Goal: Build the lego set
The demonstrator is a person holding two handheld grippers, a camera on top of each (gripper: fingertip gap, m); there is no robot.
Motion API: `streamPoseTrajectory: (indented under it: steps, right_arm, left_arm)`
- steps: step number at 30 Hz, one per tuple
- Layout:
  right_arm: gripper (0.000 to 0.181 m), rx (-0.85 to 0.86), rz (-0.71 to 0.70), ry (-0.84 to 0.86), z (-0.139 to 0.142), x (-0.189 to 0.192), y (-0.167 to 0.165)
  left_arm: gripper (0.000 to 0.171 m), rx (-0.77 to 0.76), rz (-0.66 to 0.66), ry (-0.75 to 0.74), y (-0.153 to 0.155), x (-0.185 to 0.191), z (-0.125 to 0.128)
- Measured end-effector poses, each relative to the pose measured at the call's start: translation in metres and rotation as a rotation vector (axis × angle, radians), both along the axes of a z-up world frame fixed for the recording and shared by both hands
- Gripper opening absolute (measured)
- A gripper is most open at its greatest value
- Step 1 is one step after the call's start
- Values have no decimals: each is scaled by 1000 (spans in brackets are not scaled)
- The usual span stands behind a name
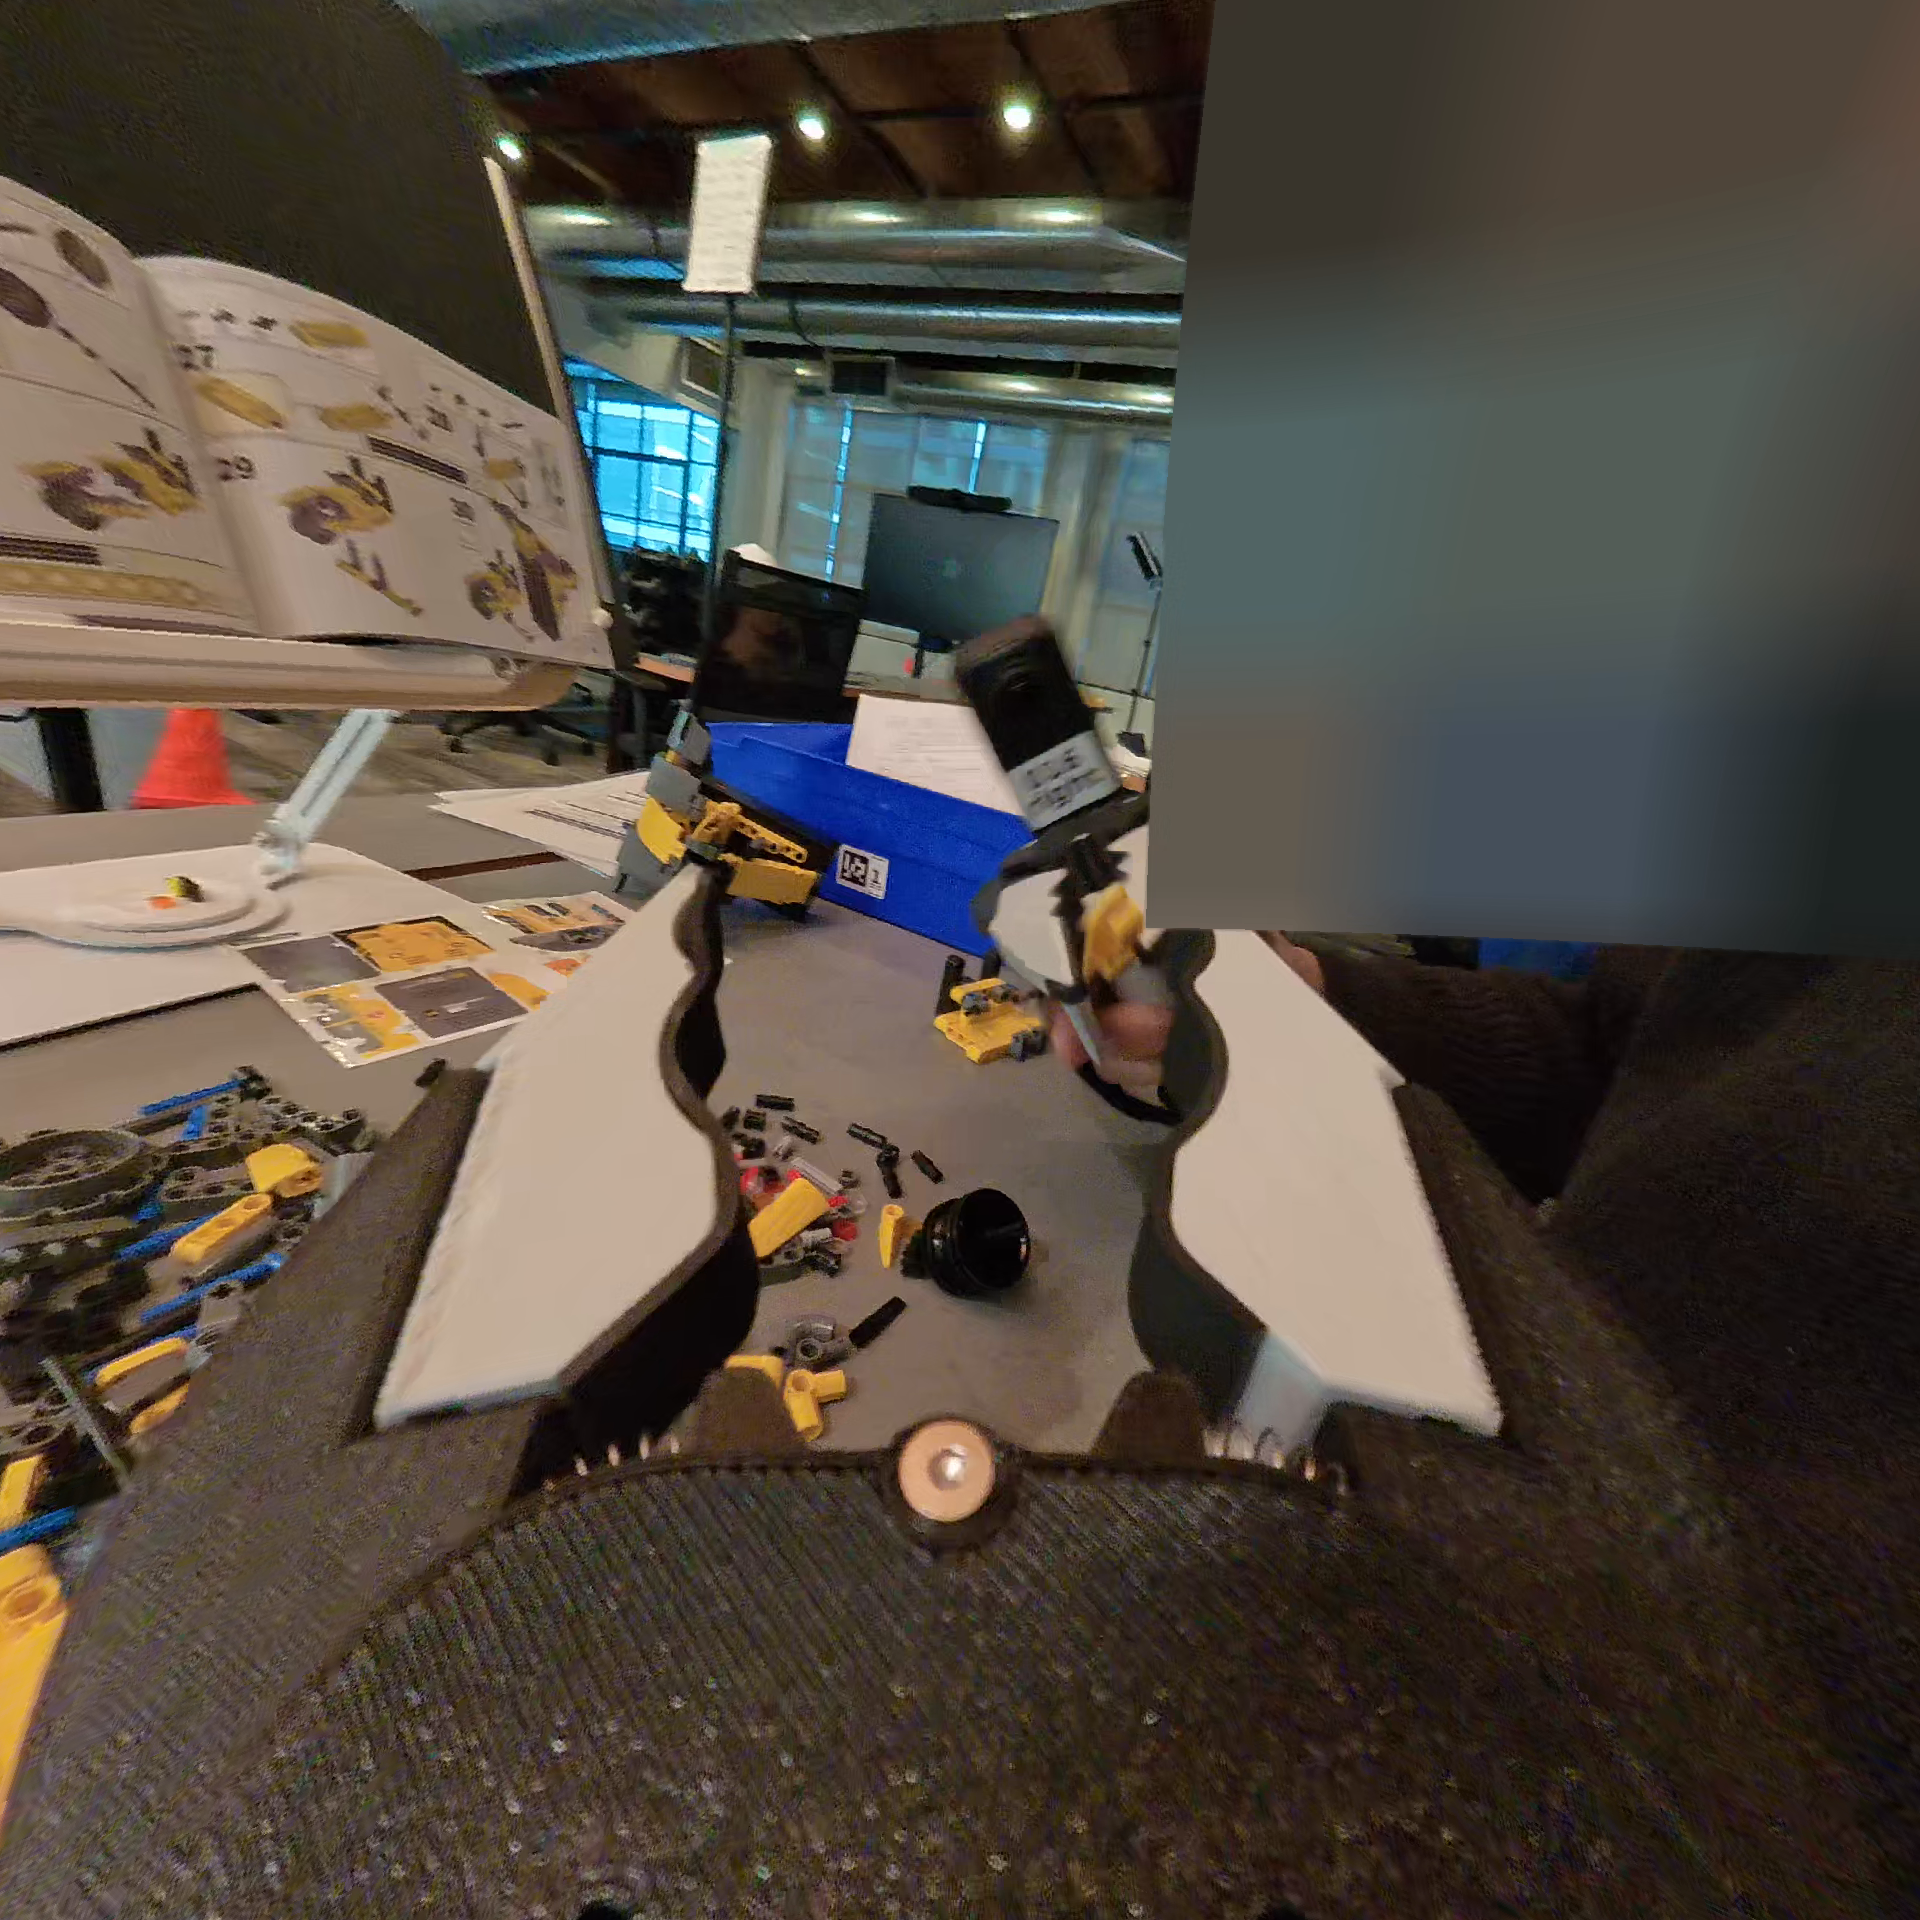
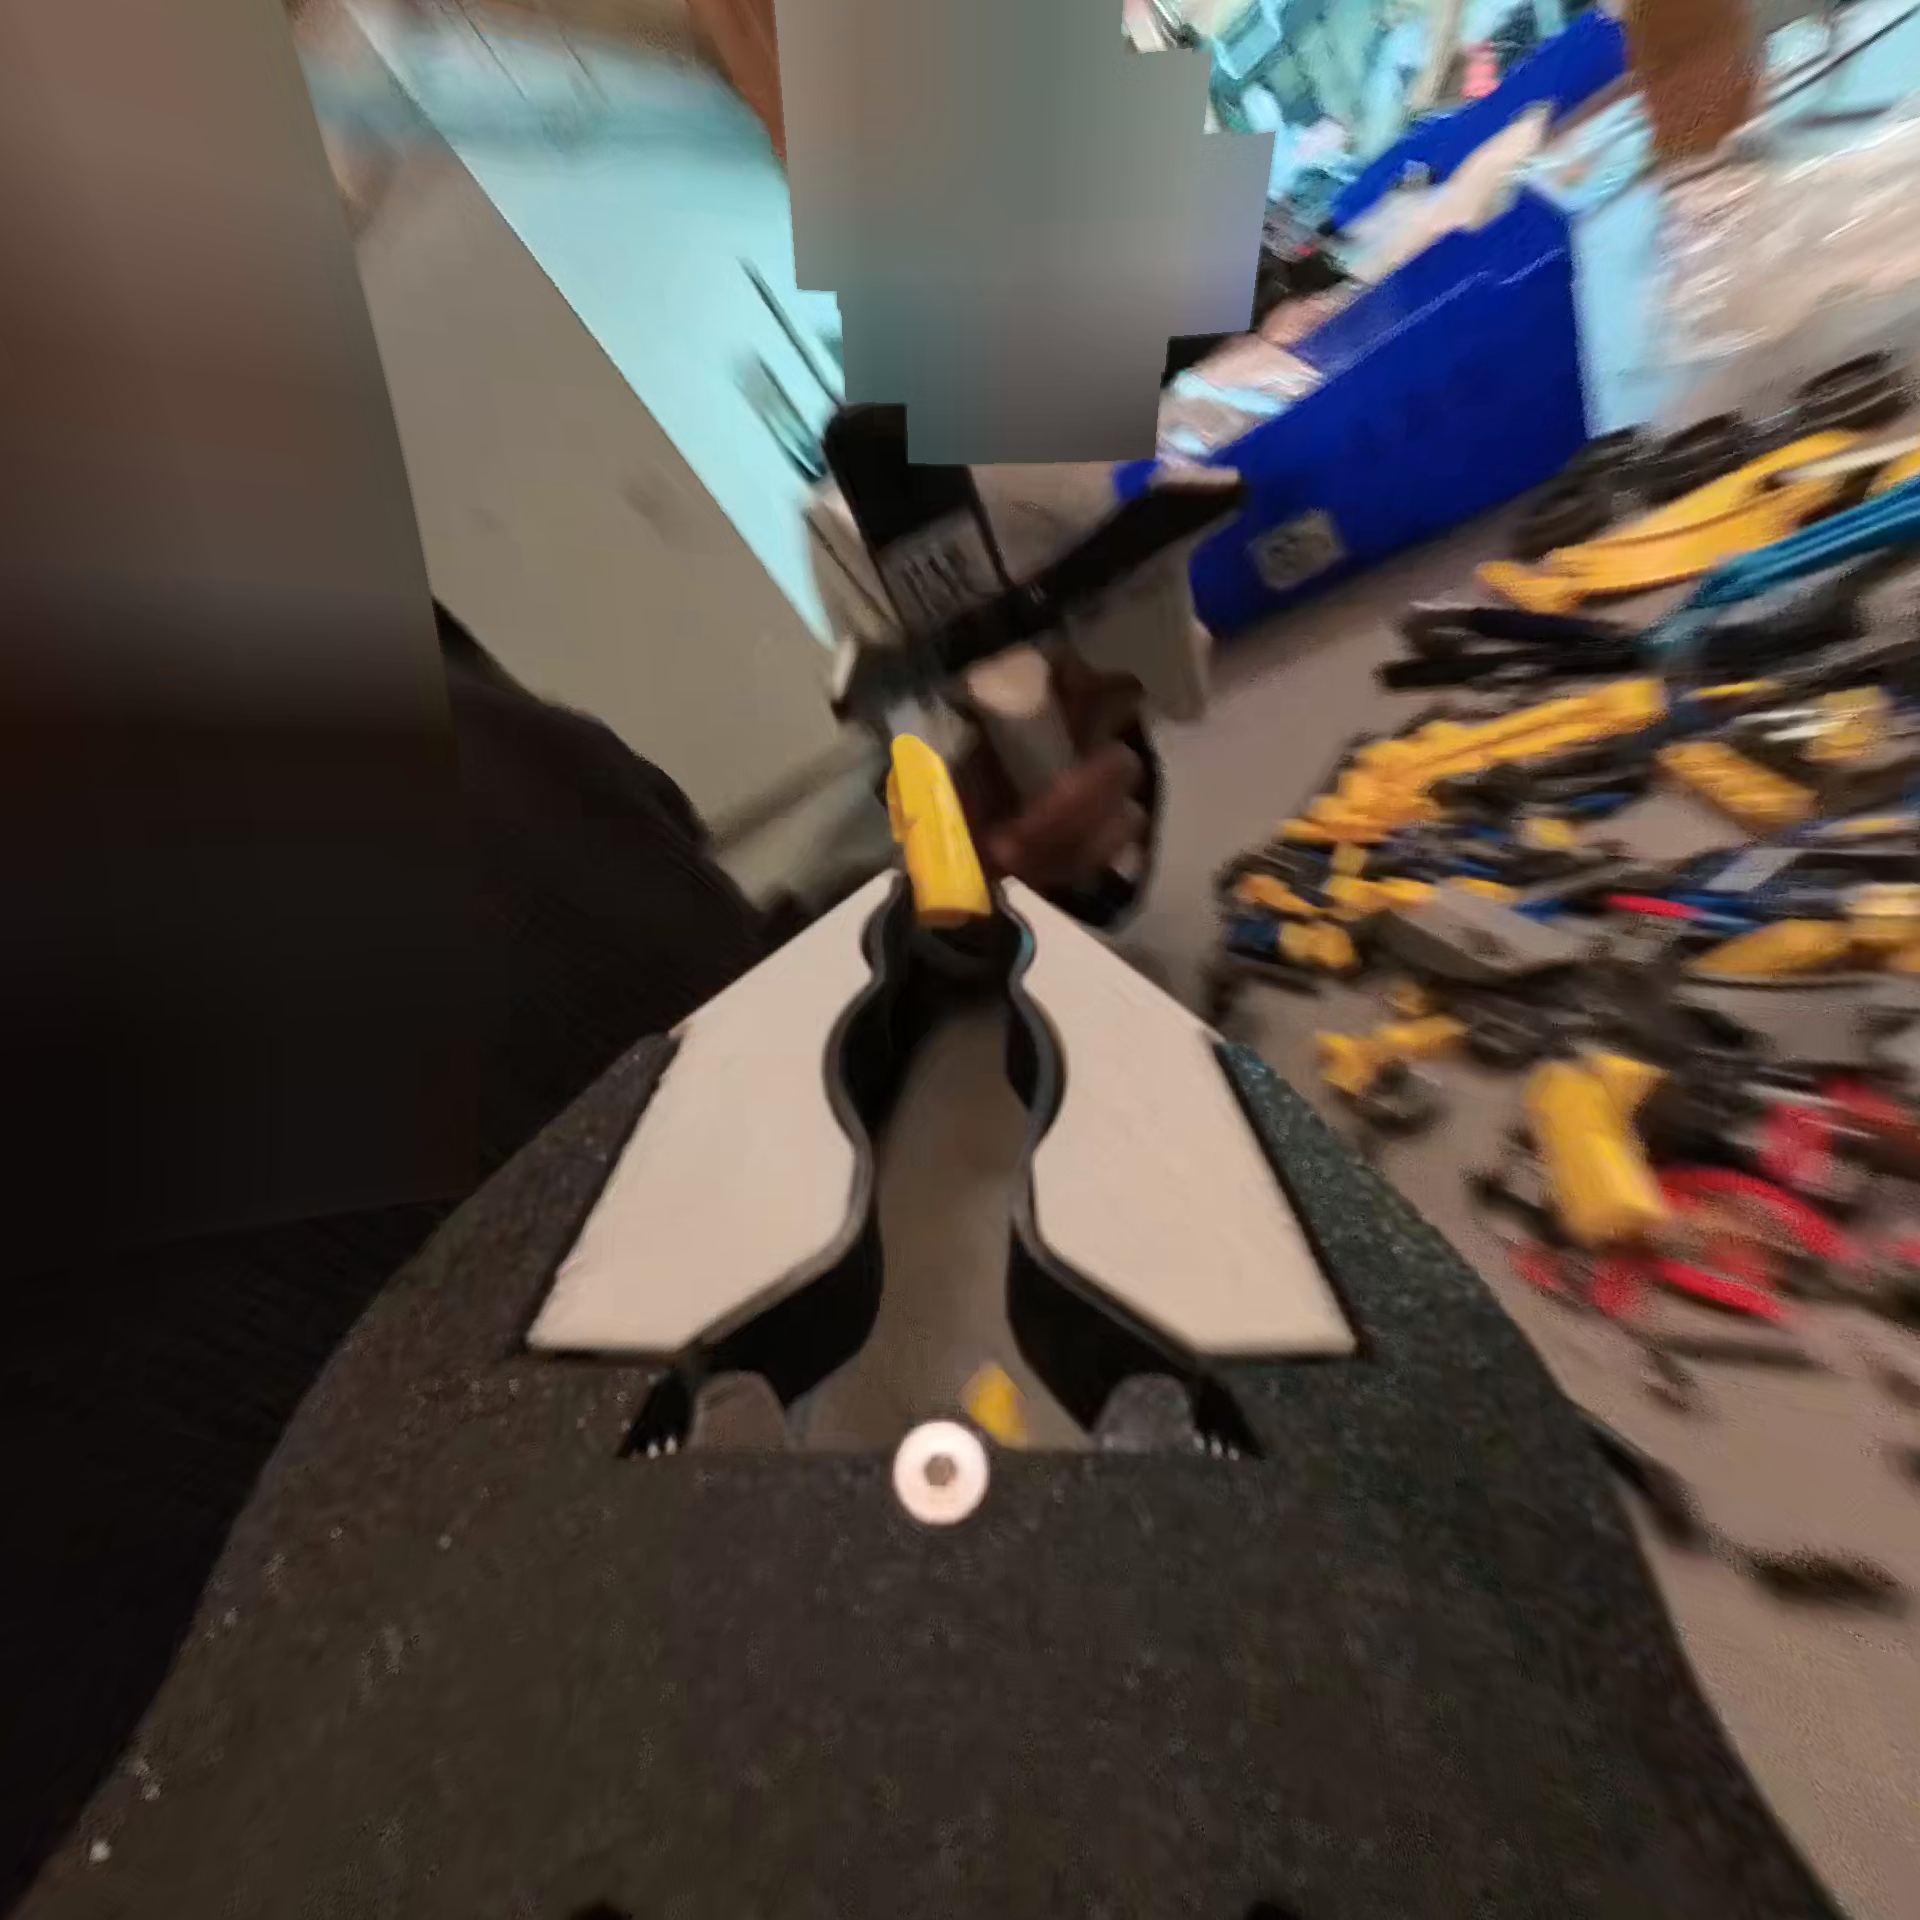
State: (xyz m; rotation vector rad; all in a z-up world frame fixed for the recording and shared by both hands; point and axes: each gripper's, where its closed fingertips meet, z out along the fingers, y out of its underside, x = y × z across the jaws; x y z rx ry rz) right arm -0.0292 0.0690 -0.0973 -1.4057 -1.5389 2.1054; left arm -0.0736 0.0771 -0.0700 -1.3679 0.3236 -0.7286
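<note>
The right hand-held gripper [image 2: 948, 914] is pinching a yellow piece [image 2: 935, 836] at its fingertips, lifting it clear of the bench [image 1: 935, 997]. The left hand-held gripper [image 1: 940, 935] is hanging wide open and empty above small loose parts [image 1: 821, 1195], near a black wheel hub [image 1: 977, 1242].

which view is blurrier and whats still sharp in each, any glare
Right wrist view is blurrier: the brick pile and blue bin smear, while the right gripper and its yellow piece stay fairly crisp. Left wrist view is mostly sharp: the small parts between the left gripper fingers read clearly; the booklet is soft, the ceiling lights flare mildly.
</note>
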Motion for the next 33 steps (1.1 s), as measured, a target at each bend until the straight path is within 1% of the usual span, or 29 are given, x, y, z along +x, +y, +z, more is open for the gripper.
streamPoseTrajectory:
  steps: [3, 4, 5, 6, 9, 11, 16, 19, 22, 27, 33]
  right_arm:
    - [14, 547, -69, -12, -40, 32, 11]
    - [15, 685, -76, -32, -55, 42, 15]
    - [15, 776, -82, -67, -69, 51, 19]
    - [15, 816, -79, -107, -81, 59, 21]
    - [15, 833, -76, -212, -106, 71, 25]
    - [15, 868, -88, -239, -111, 71, 27]
    - [15, 967, -54, -299, -126, 71, 19]
    - [16, 991, -61, -308, -127, 70, 18]
    - [17, 985, -46, -303, -126, 71, 16]
    - [28, 924, -8, -324, -126, 76, 12]
    - [16, 883, -24, -324, -125, 72, 14]
  left_arm:
    - [81, -22, 0, 2, 3, 0, -3]
    - [80, -31, -8, -1, 4, 1, -4]
    - [79, -39, -13, -2, 4, 2, -6]
    - [78, -48, -14, 0, 6, 2, -7]
    - [73, -65, -11, 11, 8, 2, -10]
    - [65, -61, -13, 20, 7, 2, -10]
    - [62, -51, 23, 20, 9, -4, -8]
    - [57, -73, 24, 4, 11, -6, -11]
    - [57, -86, 22, 1, 13, -6, -12]
    - [57, -112, -3, 4, 14, -2, -17]
    - [57, -117, -12, 0, 13, -1, -17]
